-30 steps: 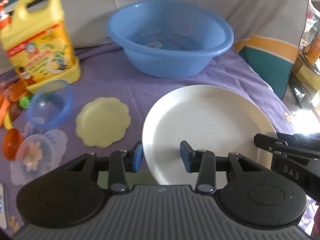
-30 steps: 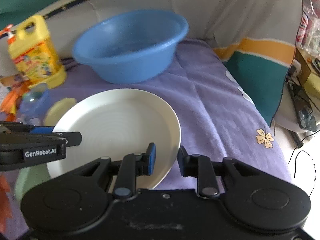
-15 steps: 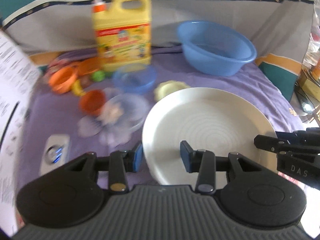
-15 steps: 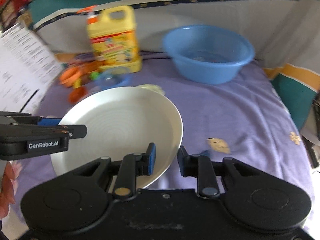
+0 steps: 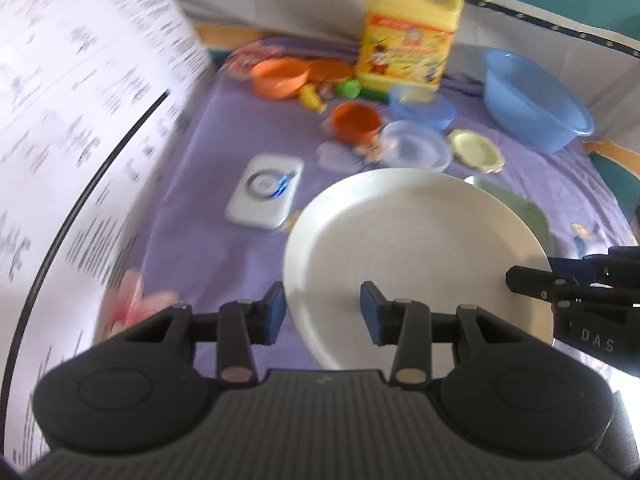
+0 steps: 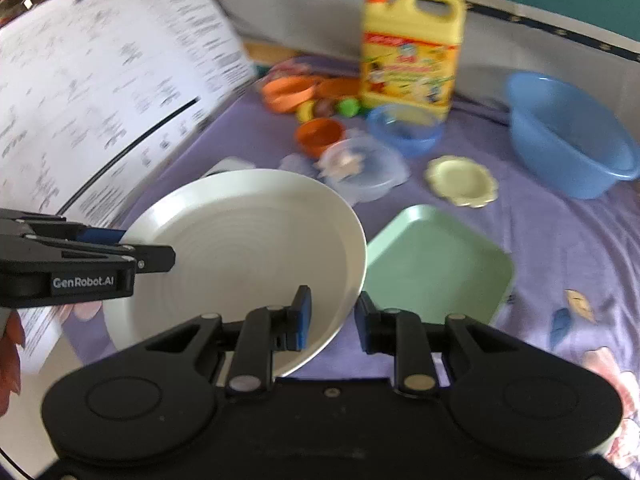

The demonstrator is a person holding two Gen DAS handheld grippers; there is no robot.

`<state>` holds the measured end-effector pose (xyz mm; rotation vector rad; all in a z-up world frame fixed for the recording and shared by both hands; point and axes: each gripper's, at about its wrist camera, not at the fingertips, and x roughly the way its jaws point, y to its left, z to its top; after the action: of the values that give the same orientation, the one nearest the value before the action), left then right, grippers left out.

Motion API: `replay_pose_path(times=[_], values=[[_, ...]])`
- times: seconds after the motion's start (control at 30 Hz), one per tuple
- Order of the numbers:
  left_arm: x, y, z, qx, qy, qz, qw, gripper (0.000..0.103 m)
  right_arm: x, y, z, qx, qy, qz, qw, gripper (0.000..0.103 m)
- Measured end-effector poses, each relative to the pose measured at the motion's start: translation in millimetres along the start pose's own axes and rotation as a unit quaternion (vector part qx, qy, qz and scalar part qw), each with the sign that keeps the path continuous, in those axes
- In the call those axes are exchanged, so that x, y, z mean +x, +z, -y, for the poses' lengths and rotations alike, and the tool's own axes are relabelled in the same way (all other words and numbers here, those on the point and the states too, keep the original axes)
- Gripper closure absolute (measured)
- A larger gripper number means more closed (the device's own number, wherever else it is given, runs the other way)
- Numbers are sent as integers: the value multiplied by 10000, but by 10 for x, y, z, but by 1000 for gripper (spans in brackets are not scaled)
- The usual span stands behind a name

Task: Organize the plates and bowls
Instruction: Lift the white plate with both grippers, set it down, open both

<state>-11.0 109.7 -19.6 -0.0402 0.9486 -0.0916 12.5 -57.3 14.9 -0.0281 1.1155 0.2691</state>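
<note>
White ribbed plate (image 6: 244,248) is up off the purple cloth (image 6: 560,248), carried between my 2 tongs. Left gripper (image 5: 322,313) has its jaws straddling the plate's left rim, clamped on it; right gripper (image 6: 333,322) does the same on the near right rim, blue pads either side of the edge. In the right wrist view the left tong body comes in from the left over the plate's far left edge. Plate sits partly over a green square plate (image 6: 440,264) lying flat on the cloth to its right. Farther off: small pale yellow scalloped dish (image 6: 462,181), clear lidded bowl (image 6: 366,168), blue translucent bowl (image 6: 404,130), orange cup (image 6: 320,136), orange bowl (image 6: 290,90). Yellow detergent jug (image 6: 412,52) stands at the far side, blue basin (image 6: 568,136) far right. White device (image 5: 264,192) lies left of the plate. Printed sheet (image 5: 72,120) fills the left. Both views are blurred.
</note>
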Motion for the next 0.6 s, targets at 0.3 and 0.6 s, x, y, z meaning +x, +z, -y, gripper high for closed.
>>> replay_pose_path(times=[0.3, 0.6], values=[[143, -317, -303, -204, 37, -234, 9995, 63, 171, -179, -340, -402, 17, -356, 9986, 79], [334, -311, -354, -66, 95, -338, 9994, 63, 441, -159, -348, -494, -53, -581, 9971, 78]])
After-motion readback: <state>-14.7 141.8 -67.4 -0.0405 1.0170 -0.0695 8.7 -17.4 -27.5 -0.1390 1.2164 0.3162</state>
